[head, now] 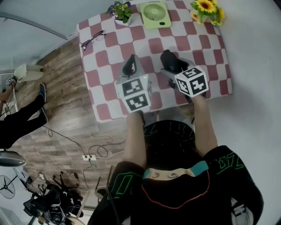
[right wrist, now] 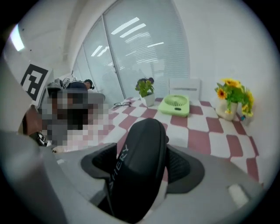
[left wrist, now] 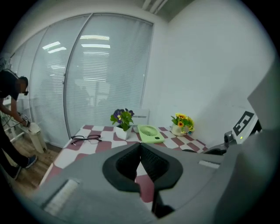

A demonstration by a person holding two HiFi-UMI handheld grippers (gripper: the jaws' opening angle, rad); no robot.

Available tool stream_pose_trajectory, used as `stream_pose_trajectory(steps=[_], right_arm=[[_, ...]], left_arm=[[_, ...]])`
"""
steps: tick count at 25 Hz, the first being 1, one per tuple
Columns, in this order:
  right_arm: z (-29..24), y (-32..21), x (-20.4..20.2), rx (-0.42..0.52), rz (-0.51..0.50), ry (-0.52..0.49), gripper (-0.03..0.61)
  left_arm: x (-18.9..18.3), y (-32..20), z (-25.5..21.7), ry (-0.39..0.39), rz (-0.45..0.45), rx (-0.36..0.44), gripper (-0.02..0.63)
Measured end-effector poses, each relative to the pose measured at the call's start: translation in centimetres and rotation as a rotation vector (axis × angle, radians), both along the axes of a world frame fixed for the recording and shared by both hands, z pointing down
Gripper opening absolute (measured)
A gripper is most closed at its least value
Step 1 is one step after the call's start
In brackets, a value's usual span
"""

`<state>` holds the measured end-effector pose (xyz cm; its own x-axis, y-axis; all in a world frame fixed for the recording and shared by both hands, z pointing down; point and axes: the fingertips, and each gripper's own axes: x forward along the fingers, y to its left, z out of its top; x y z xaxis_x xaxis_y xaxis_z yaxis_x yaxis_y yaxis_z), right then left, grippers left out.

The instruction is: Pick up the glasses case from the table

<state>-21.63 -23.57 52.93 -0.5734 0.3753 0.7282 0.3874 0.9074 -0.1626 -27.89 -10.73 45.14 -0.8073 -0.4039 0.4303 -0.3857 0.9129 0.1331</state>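
The black glasses case (right wrist: 138,168) stands upright between the jaws of my right gripper (right wrist: 145,131), which is shut on it. In the head view the glasses case (head: 170,60) and right gripper (head: 172,69) are over the near middle of the red-and-white checkered table (head: 210,48). Whether the case still touches the cloth I cannot tell. My left gripper (head: 130,67) hovers just left of it, over the table's near edge. In the left gripper view the left gripper (left wrist: 140,148) is shut, its black pads meeting with nothing between them.
A pair of black-rimmed glasses (head: 92,39) lies at the table's far left corner. Along the far edge stand a potted purple flower (head: 120,11), a green fan (head: 155,15) and a sunflower vase (head: 206,10). A person (head: 17,118) and cables (head: 88,154) occupy the floor at left.
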Motion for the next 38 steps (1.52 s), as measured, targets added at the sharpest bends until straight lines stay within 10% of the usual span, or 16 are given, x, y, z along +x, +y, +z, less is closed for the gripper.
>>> stream_pose_trajectory(steps=[23,38], right_arm=[[-23.8,-2.1,-6.9,0.096,0.172,-0.746,0.344],[-25.9,-3.9,-7.2,0.113,0.195,-0.818,0.344]], left_arm=[[-4.4,0.9,-16.1,-0.394,0.013,0.098,0.009],[-5.0,-0.7,-17.8,-0.436,0.032,0.101,0.009]])
